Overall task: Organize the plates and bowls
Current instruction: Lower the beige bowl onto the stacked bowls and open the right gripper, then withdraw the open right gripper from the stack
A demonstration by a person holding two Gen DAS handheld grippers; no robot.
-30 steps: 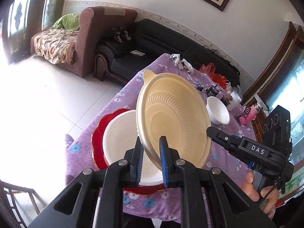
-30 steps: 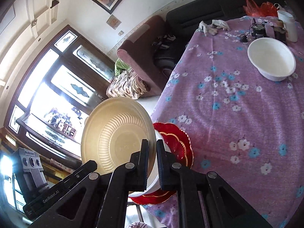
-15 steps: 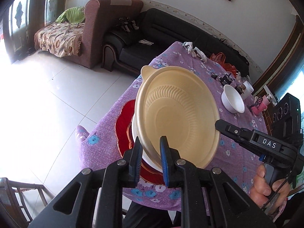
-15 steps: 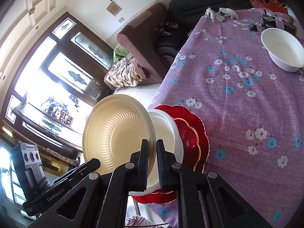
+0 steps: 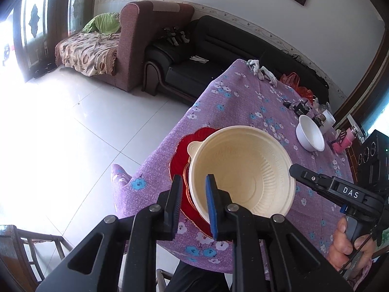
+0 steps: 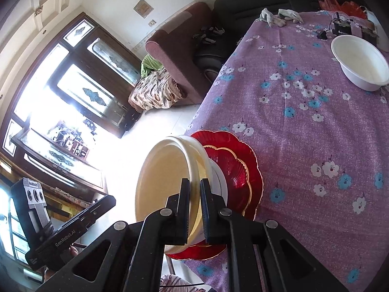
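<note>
Both grippers are on the cream bowl point(image 5: 240, 170) now, one at each side of its rim: the left gripper point(image 5: 193, 203) pinches the near wall between its blue pads, and the right gripper point(image 6: 194, 206) clamps the opposite rim with its jaws almost together. The bowl sits just ahead of both tools, tipped a little, low over a white bowl point(image 6: 220, 180) nested on the red scalloped plate point(image 6: 240, 168) beneath. To land this well, I'd say level the rim first, then lower both sides together so the cream bowl drops squarely into the white one rather than riding up on one lip; release only once it sits flat, and let the jaws part gently since this thin, disposable-looking bowl likely flexes. Watch the margin: the red plate lies right at the tablecloth's point(image 6: 316, 126) near corner, with open floor point(image 5: 73, 121) beyond the left tool, so any sideways nudge could push the stack toward the drop. Ahead and to the right of the grippers there is plenty of bare cloth, and the second white bowl point(image 5: 310, 133) waits well off at the far end, beside some small clutter.
</note>
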